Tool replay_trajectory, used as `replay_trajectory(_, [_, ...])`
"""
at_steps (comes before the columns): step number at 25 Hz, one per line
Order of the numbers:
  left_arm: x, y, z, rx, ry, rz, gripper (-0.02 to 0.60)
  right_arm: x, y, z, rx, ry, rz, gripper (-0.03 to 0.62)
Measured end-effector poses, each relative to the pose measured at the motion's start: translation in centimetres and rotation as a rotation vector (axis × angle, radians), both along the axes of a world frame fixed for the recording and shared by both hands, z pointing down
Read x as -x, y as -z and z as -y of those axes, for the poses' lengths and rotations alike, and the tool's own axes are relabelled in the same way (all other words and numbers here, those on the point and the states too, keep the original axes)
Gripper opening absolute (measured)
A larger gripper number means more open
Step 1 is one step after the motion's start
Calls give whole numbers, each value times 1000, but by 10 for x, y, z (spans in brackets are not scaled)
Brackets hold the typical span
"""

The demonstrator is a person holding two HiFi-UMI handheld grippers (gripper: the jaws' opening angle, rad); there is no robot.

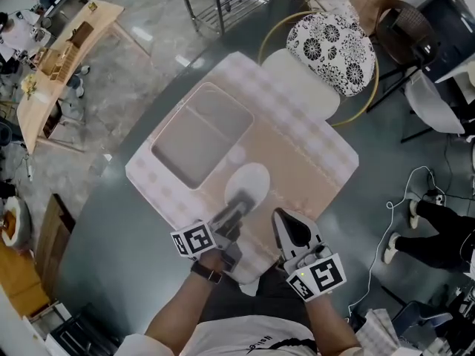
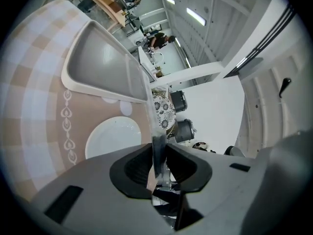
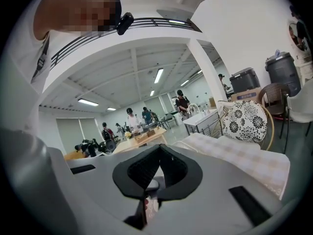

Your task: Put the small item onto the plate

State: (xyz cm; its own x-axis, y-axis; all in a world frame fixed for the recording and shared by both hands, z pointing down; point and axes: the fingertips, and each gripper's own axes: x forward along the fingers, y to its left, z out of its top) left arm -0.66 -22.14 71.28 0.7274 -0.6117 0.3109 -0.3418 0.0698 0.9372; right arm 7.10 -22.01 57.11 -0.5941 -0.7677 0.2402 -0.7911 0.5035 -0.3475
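Status: placement not yet made. The left gripper (image 1: 237,205) has its jaws clamped on the small item (image 2: 158,148), a thin flat piece seen edge-on between the pads (I cannot name it more closely). In the head view the jaws stand over the near part of the plate (image 1: 254,176). In the left gripper view the plate lies just to the left of the jaws and below them, and its face is bare. The item is therefore carried, not delivered. I judge that the work left is a short lowering toward the plate's middle, a release and a withdrawal.

The right gripper (image 1: 282,219) is off to the right of the plate. Its jaws are together with nothing between them, and it points up and away from the work.

Edges and clearance:
- The tray (image 1: 194,133) lies just beside the plate on the far left. Its raised rim is the nearest obstruction, so I would not travel further that way.
- The plate sits toward the near corner of the checked cloth (image 1: 304,150), where the cloth runs close to the edge of the desk (image 1: 122,251).
- Bare cloth lies to the right of the plate and beyond it, the best room for backing out.
- The right gripper is near the left one; I would keep it parked.
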Motion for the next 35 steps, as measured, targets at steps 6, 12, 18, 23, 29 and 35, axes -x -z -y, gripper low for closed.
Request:
replay_trajectory(6, [-3, -30, 4, 75, -4, 46, 89, -5, -10, 5, 2, -9, 3, 14])
replay_trajectory(12, [-3, -54, 4, 162, 0, 91, 89, -10, -17, 5, 15, -27, 12, 14])
replay_trajectory(18, [-7, -68, 8, 218, 0, 104, 91, -18, -18, 9, 21, -47, 12, 14])
replay_trajectory(23, [-9, -75, 12, 237, 2, 107, 113, -20, -22, 10, 32, -45, 10, 14])
replay_trajectory(29, [1, -79, 5, 306, 9, 154, 201, -14, -17, 9, 39, -18, 17, 14])
replay_trajectory(35, [-3, -72, 0, 297, -94, 256, 250, -6, -3, 3, 41, 10, 26, 14])
